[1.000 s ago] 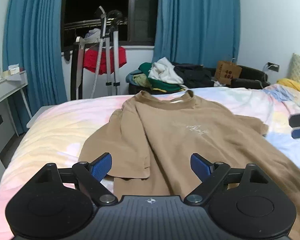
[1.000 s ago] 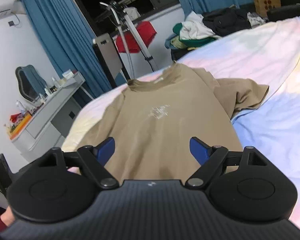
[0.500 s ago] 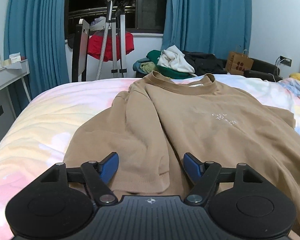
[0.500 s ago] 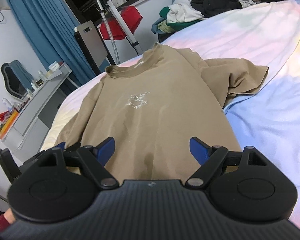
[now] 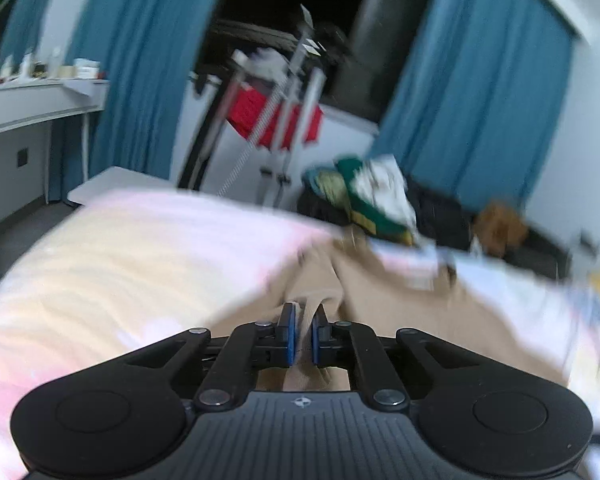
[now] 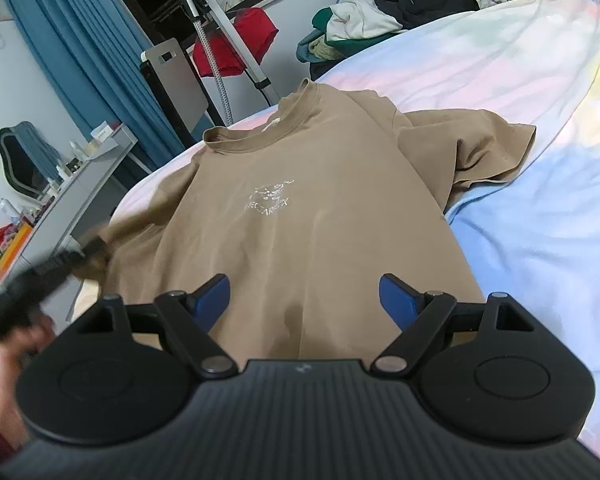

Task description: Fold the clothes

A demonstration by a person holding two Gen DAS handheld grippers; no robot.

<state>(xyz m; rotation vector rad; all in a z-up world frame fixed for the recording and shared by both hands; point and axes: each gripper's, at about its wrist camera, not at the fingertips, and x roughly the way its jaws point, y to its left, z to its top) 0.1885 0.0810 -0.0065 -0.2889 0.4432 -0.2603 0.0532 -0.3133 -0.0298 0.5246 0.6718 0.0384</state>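
Blurring left tool [image 5: 303, 330] pinching tan shirt [image 6: 312, 216] sleeve, right tool [image 6: 304, 296] gaping

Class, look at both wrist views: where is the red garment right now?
The red garment hangs on the drying rack by the dark window, between the blue curtains, beyond the bed's far edge; the right wrist view shows it upper left of the tan T-shirt.

A bed [image 6: 540, 240] covered with a pastel sheet in pink, yellow and blue carried a tan T-shirt [image 6: 300, 220]. The shirt lay front up, collar toward the far edge, a small pale print on its chest. One sleeve spread flat on the sheet; the other side was bunched and lifted.
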